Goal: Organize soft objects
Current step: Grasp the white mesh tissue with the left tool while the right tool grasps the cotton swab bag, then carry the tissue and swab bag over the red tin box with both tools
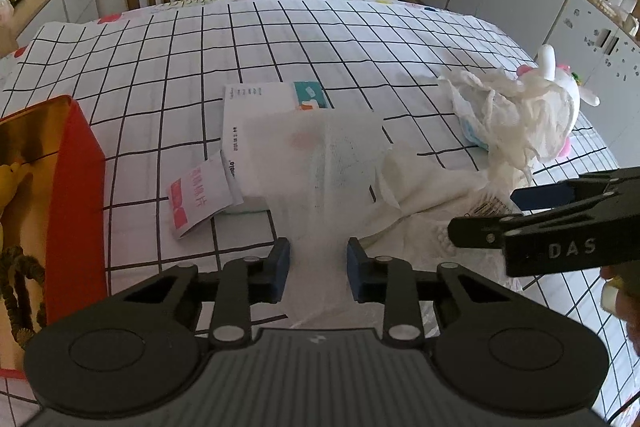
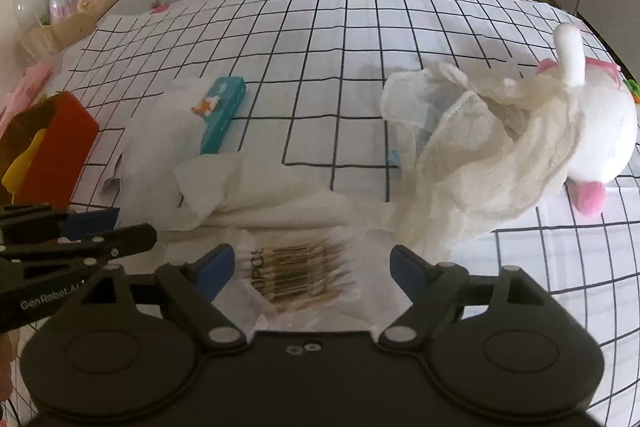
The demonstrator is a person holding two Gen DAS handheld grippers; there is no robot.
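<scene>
Right under your right gripper [image 2: 310, 269] sits a clear bag of cotton swabs [image 2: 298, 277], lying between the spread fingers with nothing pinched yet. Over on the other side, your left gripper [image 1: 318, 269] has its pads partly spread around a thin white tissue sheet [image 1: 316, 163] — the sheet runs between them, but I can't tell if they're actually biting it.

Going further out, that sheet drapes over a white tissue pack [image 1: 256, 115], with a little pink-and-white sachet [image 1: 198, 201] at about 10 o'clock from the left fingers. The red box [image 1: 76, 195] sits at 9 o'clock, already holding something yellow. At 2 o'clock there's a crumpled gauze cloth [image 2: 472, 155] slumped against a white plush toy [image 2: 600, 135], near the table edge.

Looks like you're at the sorting-the-pile stage, picking the next soft thing. Next move probably calls for closing fully on the sheet and lifting slow — it's floppy, so it may drag the sachet along.
</scene>
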